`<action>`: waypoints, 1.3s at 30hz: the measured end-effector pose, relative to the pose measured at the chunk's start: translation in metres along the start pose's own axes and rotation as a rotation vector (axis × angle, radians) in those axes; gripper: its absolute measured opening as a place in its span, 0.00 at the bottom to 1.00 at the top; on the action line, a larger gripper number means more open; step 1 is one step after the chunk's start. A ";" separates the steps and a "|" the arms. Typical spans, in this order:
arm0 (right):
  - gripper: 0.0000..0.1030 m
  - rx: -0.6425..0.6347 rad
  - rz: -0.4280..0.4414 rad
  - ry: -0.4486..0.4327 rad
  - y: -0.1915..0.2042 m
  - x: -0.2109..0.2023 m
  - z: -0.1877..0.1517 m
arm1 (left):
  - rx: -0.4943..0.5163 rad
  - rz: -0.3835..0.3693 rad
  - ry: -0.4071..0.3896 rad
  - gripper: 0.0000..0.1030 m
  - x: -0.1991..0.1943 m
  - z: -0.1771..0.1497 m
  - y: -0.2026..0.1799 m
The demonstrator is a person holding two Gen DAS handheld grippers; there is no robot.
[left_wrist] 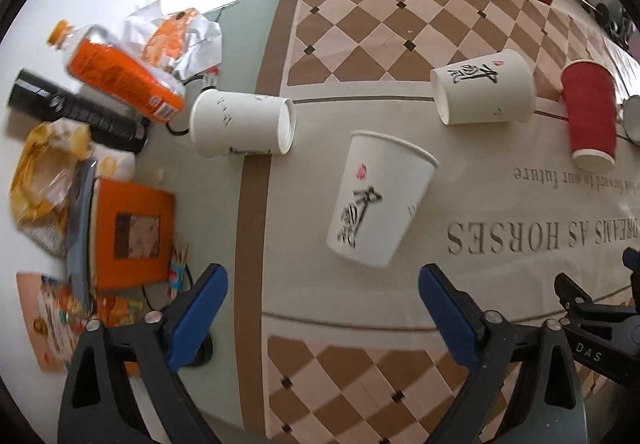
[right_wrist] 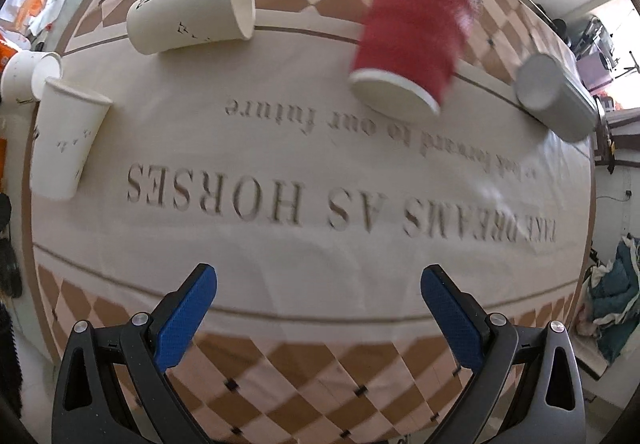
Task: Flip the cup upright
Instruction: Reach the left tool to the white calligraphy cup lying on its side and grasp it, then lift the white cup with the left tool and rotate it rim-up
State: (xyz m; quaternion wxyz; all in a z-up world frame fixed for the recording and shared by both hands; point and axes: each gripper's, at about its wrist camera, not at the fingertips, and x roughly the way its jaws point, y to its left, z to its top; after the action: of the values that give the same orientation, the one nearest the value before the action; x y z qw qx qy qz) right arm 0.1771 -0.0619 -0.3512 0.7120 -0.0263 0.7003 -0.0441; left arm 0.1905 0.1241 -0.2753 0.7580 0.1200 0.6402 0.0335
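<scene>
Both wrist cameras sit behind and above their own fingers, looking forward and down onto the tablecloth (left_wrist: pixel 500 203) from moderate height. The left view faces the table's left side, taking in the clutter (left_wrist: pixel 100 163) off the cloth's edge; the right view faces the cloth's centre and right side. Both views share the printed lettering (right_wrist: pixel 340 203), the white cups (right_wrist: pixel 192 7) and the red cup (right_wrist: pixel 412 31).

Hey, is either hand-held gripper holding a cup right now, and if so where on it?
Nothing is held. The left hand-held gripper and the right hand-held gripper both stand open and empty above the tablecloth.
</scene>
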 end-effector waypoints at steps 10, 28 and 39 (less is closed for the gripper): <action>1.00 0.002 -0.020 0.035 0.021 0.016 0.038 | 0.134 -0.080 0.074 0.83 0.045 0.032 -0.010; 0.99 0.027 -0.041 0.056 0.034 0.014 0.054 | 0.224 -0.099 0.104 0.56 0.089 0.055 -0.018; 0.99 0.079 -0.060 0.019 -0.008 -0.009 0.037 | 0.137 -0.111 0.050 0.55 0.036 0.030 -0.020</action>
State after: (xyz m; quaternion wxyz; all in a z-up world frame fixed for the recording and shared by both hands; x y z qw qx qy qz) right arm 0.2142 -0.0698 -0.3405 0.7040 -0.0186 0.7038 -0.0933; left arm 0.2239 0.1080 -0.3097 0.7327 0.1349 0.6652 -0.0493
